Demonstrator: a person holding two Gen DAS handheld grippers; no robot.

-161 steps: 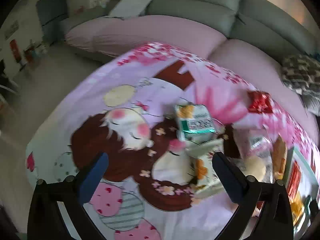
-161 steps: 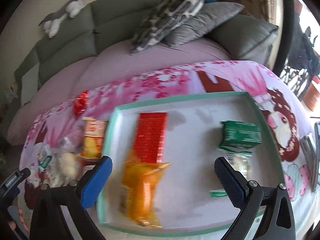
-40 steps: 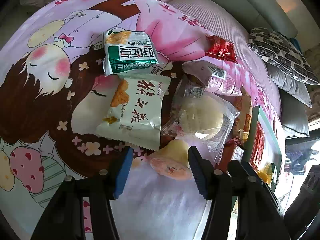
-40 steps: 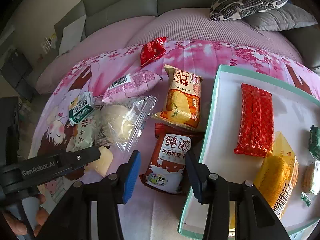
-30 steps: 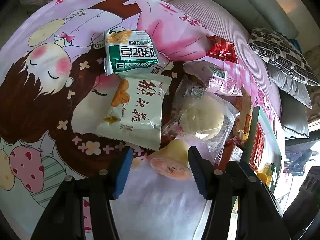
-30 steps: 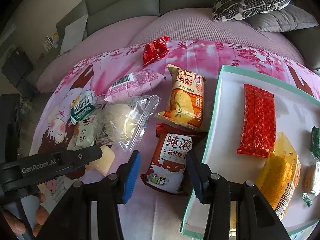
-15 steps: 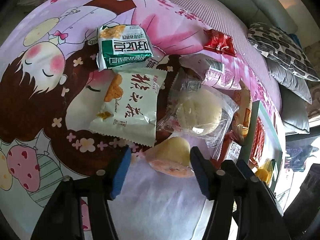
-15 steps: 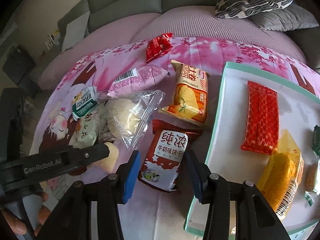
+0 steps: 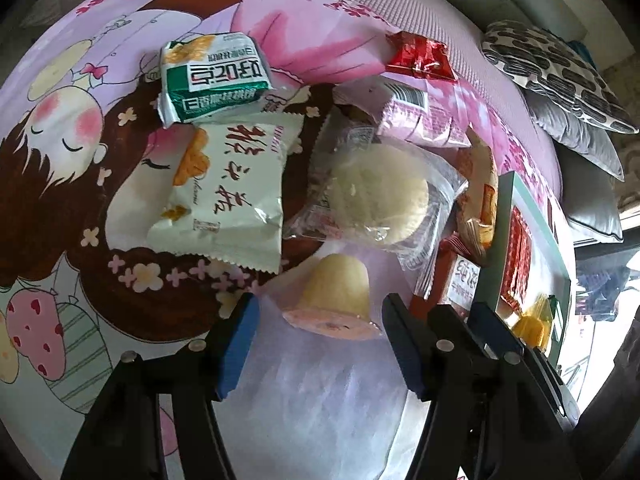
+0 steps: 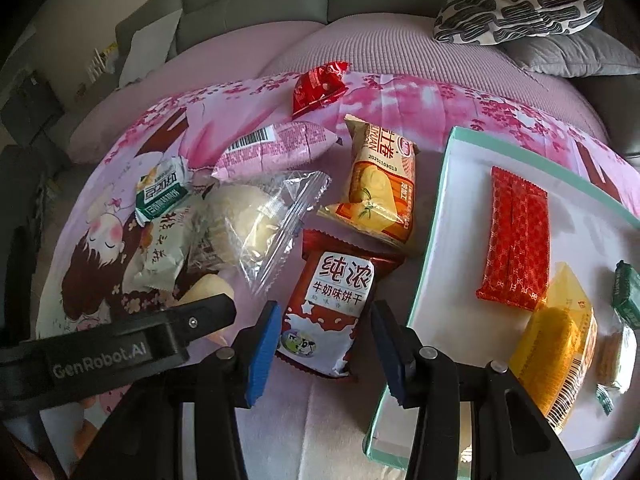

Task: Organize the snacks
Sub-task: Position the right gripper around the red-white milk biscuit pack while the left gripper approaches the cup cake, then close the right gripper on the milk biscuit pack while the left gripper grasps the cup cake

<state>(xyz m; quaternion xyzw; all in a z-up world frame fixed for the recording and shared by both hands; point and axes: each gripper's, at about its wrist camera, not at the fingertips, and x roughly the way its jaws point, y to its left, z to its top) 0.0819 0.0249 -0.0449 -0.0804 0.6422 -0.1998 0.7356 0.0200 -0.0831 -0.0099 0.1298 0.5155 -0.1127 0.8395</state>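
- The left gripper (image 9: 320,344) has its fingers spread moderately, one on each side of a yellow jelly cup (image 9: 334,298) that lies tipped on the cloth (image 9: 312,392); whether the pads touch the cup cannot be told
- Just past the left fingertips lie a white cracker packet (image 9: 224,196) and a clear-wrapped bun (image 9: 376,194); a green-and-white packet (image 9: 214,78) sits farther out beyond the white one
- The right gripper (image 10: 324,350) also stands open at a middling width, its fingers flanking the near end of a red milk biscuit packet (image 10: 330,308) without closing on it
- Ahead of the right fingers rest an orange snack bag (image 10: 378,184), a pink packet (image 10: 276,148) and a small red wrapper (image 10: 318,86)
- To the right of the right fingers a teal-rimmed tray (image 10: 434,220) holds a red patterned bar (image 10: 514,240) and a yellow bag (image 10: 556,344)
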